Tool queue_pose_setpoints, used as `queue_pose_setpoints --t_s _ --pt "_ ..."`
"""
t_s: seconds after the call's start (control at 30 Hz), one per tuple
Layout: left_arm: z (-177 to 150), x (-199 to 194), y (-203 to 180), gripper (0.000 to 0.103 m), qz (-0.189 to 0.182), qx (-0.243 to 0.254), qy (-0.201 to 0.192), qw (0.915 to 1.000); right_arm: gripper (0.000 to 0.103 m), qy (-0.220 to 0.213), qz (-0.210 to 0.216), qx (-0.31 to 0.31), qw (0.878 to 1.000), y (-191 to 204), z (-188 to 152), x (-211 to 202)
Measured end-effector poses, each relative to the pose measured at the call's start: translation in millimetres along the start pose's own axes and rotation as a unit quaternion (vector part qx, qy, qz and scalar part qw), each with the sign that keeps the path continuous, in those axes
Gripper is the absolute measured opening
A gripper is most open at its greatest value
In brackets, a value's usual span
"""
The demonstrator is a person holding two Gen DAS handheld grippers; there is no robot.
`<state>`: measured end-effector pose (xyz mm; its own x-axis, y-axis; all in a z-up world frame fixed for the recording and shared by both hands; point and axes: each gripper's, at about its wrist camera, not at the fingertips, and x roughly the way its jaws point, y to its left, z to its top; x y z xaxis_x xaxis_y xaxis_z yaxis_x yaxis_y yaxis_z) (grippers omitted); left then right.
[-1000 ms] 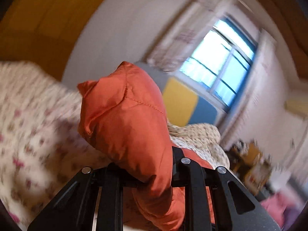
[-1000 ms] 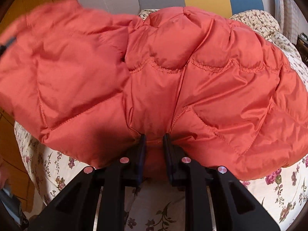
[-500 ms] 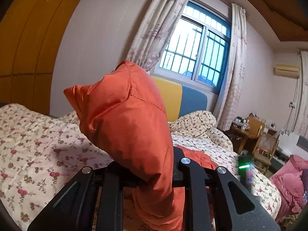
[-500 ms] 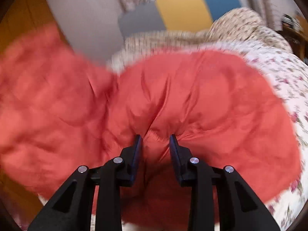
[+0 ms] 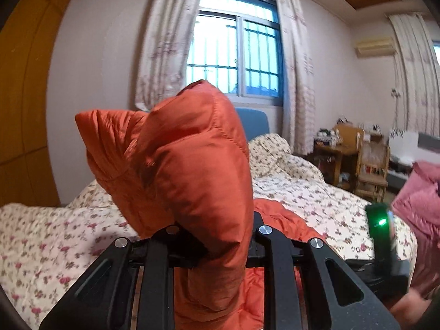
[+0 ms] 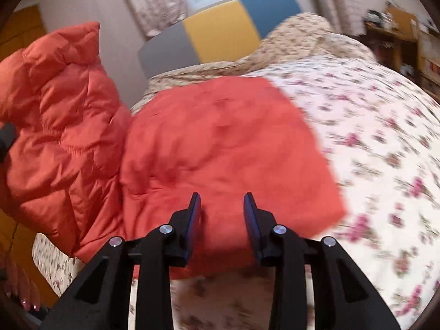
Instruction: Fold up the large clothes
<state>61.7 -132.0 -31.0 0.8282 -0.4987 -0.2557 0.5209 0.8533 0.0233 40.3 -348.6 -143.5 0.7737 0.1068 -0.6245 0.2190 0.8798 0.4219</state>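
A puffy orange quilted jacket (image 6: pixel 220 143) lies spread on the floral bed (image 6: pixel 385 137). In the left wrist view my left gripper (image 5: pixel 220 228) is shut on a thick fold of the jacket (image 5: pixel 192 170), which bulges up above the jaws and hangs down below them. That raised part (image 6: pixel 60 126) shows at the left of the right wrist view. My right gripper (image 6: pixel 221 203) hovers over the near edge of the flat part. Its jaws stand apart and the pads do not press the fabric.
A grey, yellow and blue headboard (image 6: pixel 220 33) and a crumpled floral quilt (image 5: pixel 275 151) are at the far end. A wooden desk and chair (image 5: pixel 357 154) stand beyond the bed on the right, a pink blanket (image 5: pixel 420 192) nearer. A wooden wardrobe (image 5: pixel 22 110) fills the left.
My right gripper has let go of the jacket and drawn back; that part now lies flat on the bed. The left gripper, still gripping its fold, rolled upright and swung sideways.
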Motion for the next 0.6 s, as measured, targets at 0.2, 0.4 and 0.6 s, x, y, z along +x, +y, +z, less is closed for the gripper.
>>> queue_pose_setpoints --t_s 0.2,0.4,0.6 --pt "0 29 -38 0.020 -0.037 0.038 0.024 0.9983 0.032 -0.009 -0.011 0.038 0.999 -42 1 -27" --pt "-16 57 -79 0.027 -0.079 0.086 0.055 0.9916 0.039 -0.015 -0.005 0.073 0.997 -61 -2 -50" --pt "-50 82 -111 0.038 -0.130 0.131 0.094 0.9782 0.041 -0.039 0.009 0.096 0.995 -78 8 -79"
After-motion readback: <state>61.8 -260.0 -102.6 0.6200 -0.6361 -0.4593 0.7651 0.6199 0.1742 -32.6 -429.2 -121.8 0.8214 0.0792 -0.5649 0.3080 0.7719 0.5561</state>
